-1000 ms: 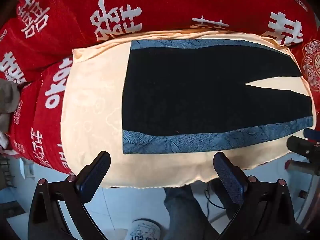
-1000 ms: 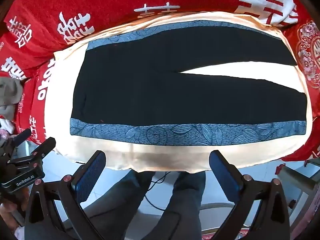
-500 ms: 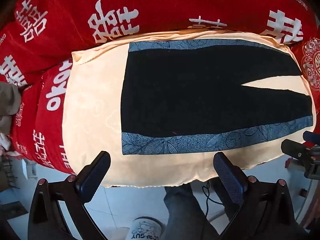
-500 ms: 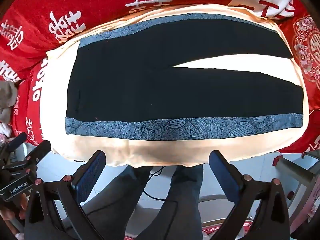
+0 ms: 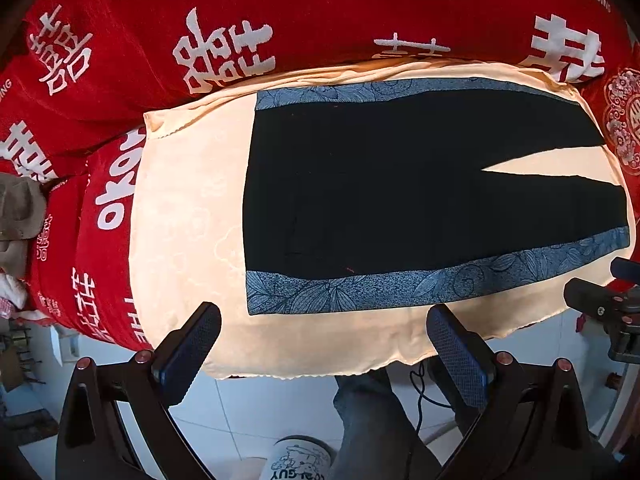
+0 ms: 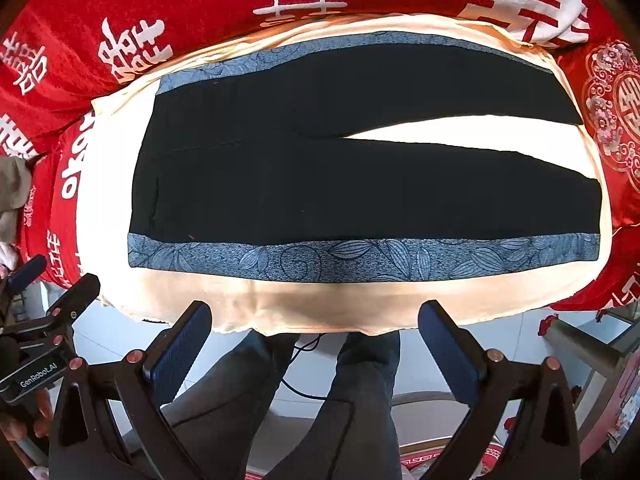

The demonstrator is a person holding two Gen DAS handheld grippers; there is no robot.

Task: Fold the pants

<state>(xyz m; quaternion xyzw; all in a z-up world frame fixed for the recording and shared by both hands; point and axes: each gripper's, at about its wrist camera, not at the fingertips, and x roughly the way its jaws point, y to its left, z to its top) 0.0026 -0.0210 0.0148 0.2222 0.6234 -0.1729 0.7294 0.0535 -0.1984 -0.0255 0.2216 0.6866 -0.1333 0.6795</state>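
Black pants point(image 6: 360, 184) with blue leaf-patterned side stripes lie flat on a cream cloth point(image 6: 320, 300). The waist is at the left and the two legs spread to the right. They also show in the left wrist view point(image 5: 400, 200). My left gripper point(image 5: 324, 344) is open and empty, hovering just off the near edge below the waist end. My right gripper point(image 6: 316, 336) is open and empty, off the near edge at mid-length. Each gripper shows at the edge of the other's view: the right gripper point(image 5: 604, 308), the left gripper point(image 6: 40, 320).
A red bedcover with white characters point(image 5: 280, 20) surrounds the cream cloth point(image 5: 180, 220). The person's legs point(image 6: 320, 400) and a tiled floor lie below the near edge. A grey-brown cloth point(image 5: 20, 216) lies at far left. A metal frame point(image 6: 580, 352) stands at lower right.
Both grippers have crept slightly closer to the near edge of the cloth, so the pants sit a little lower and larger in both views. The pants have not moved.
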